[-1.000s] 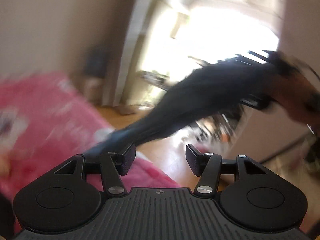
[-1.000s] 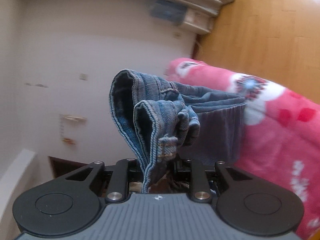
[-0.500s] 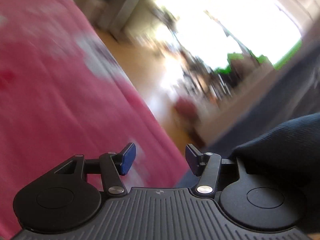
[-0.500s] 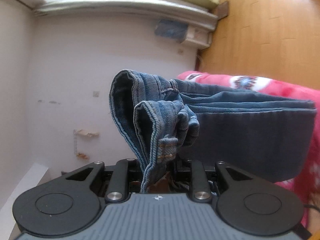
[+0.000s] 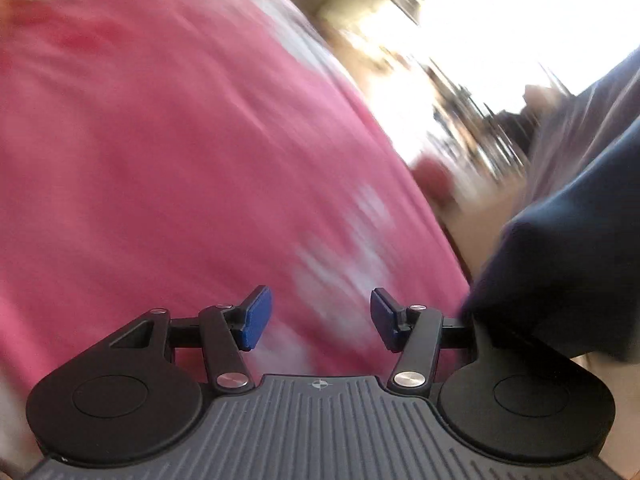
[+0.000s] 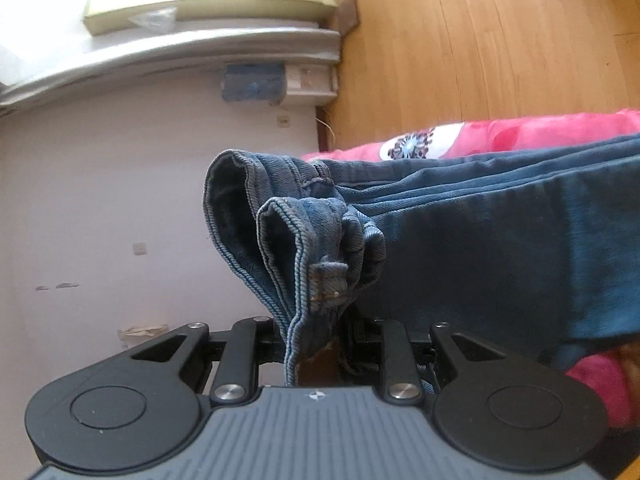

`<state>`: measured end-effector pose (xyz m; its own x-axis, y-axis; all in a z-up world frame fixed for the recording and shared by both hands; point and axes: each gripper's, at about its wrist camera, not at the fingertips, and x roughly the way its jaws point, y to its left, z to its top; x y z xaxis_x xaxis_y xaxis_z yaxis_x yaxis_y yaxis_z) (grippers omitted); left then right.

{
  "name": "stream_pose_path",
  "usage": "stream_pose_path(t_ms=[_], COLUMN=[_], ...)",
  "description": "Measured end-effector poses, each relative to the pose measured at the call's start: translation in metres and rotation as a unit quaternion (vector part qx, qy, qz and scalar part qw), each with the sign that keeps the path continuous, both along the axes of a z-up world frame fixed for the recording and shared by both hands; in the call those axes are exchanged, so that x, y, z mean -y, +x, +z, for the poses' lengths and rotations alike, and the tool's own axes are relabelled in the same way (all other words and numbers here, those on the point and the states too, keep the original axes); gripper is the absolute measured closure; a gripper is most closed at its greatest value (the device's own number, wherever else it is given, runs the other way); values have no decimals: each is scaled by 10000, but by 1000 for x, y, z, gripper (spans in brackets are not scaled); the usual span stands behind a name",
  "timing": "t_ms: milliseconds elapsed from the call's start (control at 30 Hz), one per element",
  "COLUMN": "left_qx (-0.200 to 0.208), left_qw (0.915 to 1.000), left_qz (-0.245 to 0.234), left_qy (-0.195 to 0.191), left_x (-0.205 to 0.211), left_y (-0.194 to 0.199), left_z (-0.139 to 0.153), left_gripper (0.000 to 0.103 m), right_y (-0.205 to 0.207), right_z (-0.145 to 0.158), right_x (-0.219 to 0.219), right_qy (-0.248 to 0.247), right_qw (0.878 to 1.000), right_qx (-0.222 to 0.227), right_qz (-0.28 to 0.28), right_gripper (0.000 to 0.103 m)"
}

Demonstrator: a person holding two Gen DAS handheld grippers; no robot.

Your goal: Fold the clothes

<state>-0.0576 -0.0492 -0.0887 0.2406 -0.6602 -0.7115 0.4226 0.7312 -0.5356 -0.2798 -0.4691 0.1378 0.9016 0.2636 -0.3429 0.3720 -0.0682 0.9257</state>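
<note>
Blue denim jeans hang bunched at the waistband from my right gripper, which is shut on the folded denim edge; the legs stretch away to the right over the pink blanket. In the blurred left wrist view my left gripper stands open with nothing between its blue pads, low over the pink blanket. A dark blue cloth, probably the jeans, hangs at that view's right edge, beside the right finger and not held by it.
The pink blanket has white flower prints and covers a bed. A wooden floor lies beyond it. A pale wall and a white ledge show behind the jeans. Bright window light fills the left view's top right.
My left gripper has dropped toward the pink blanket and tilted down, still open. The right gripper has rolled and shifted with the jeans, whose legs now stretch out wider to the right.
</note>
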Motion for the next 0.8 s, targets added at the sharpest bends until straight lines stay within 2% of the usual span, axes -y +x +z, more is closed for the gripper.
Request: stream_pose_path(t_ms=[100,200,267,400,467,500,567,633,733,800], left_qx=[264,445,451,380,322,301,290,349,325,272], left_qw=[9958,9891,9868,9857,9866,9873,9887,9897,9906,9915], left_qz=[876,1400,1545,1628,1589,1553,1472,1385,1325,1273], left_qy=[-24,-133,-189,-211,-195,-165,-26,115,94,53], left_x=[-39,-62,-69,-72,-75,-70,-64,-60,-58,-54], left_y=[31,58,68,78,78,77,69,61,54,52], left_z=[18,28,27,20,17,11,10,12,13,12], left_gripper=[48,47,47,47,47,47,47,47,46,44], right_y=[59,114,150,209,236,247,268,285,274,252], right_z=[-35,-76,-103,-152,-173,-180,-194,-201,-200,-191], right_x=[-1,-8,-14,-30,-36,-36,-35,-32,-25,-16], right_qy=[48,-25,-106,-268,-371,-359,-334,-287,-102,-54], right_qw=[9990,9947,9899,9814,9765,9757,9733,9701,9730,9758], right_qx=[-407,-964,-1318,-1727,-1856,-1823,-1756,-1572,-1237,-902], right_qz=[159,369,517,792,1028,1165,1440,1825,1945,1989], right_gripper=[78,78,78,78,73,70,43,29,24,22])
